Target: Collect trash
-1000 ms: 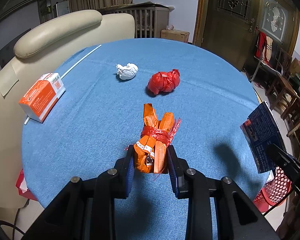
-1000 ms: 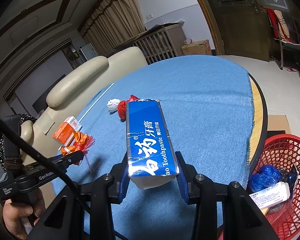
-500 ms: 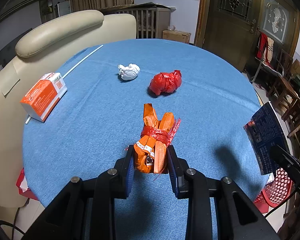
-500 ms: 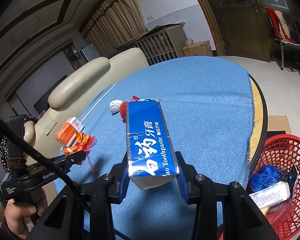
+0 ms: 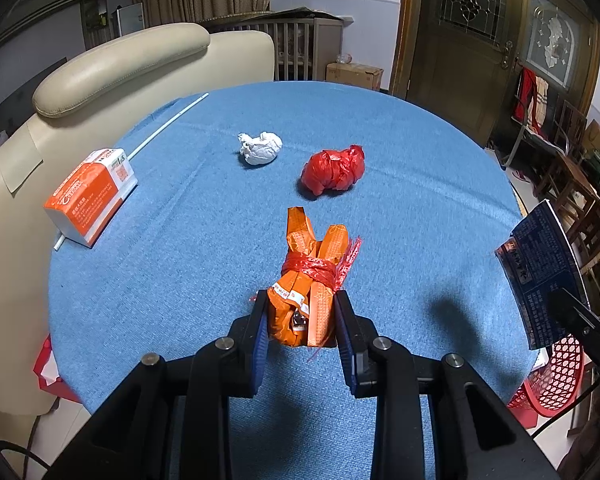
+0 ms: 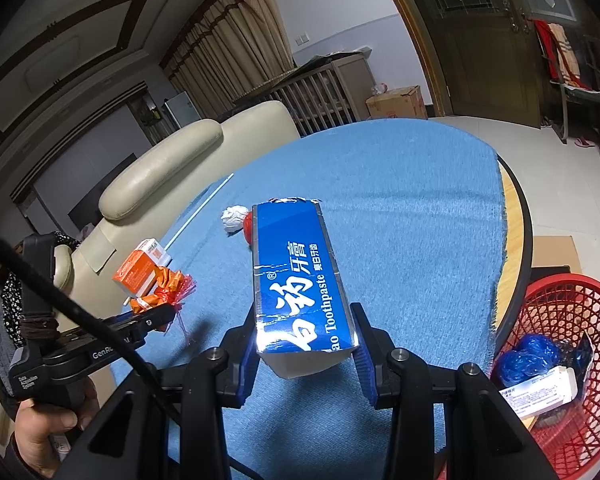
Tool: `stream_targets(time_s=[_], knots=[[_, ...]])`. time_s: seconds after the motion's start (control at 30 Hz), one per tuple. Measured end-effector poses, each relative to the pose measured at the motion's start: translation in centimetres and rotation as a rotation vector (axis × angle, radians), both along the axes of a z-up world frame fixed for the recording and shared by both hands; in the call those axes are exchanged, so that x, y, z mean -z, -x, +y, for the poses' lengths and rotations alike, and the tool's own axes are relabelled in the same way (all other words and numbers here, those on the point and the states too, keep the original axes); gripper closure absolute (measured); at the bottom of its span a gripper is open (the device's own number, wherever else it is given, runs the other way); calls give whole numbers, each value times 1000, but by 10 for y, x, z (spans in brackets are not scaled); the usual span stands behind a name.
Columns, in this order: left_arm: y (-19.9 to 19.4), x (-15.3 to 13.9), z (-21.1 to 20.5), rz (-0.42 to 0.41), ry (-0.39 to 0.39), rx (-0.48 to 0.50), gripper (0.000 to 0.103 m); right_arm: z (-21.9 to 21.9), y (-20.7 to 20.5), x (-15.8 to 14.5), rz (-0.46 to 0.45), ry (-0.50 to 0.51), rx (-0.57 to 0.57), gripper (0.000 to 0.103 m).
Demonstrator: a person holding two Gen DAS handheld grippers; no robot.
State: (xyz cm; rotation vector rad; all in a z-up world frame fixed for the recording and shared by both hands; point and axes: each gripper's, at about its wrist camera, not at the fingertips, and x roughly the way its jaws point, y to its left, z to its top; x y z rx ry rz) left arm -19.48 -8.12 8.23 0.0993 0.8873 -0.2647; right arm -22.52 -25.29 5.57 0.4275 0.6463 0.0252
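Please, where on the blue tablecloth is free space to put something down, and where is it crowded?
Free: the wide far half of the tablecloth beyond the white paper ball and red bag; also between the orange box and orange bundle. Crowded: around the ball and bag.

The left tool, black with blue pads, tilts steeply downward, its jaws clamped on a crumpled orange wrapper bundle; a bare hand grips its handle. The right tool angles down less steeply, jaws pinching a blue toothpaste box.
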Motion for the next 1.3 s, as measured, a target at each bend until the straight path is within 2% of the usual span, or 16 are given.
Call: stream_targets(time_s=[1.3], knots=[[5,-5,-12,-21,-14,19,71,-15,18,-8,-42,-25,46,60]])
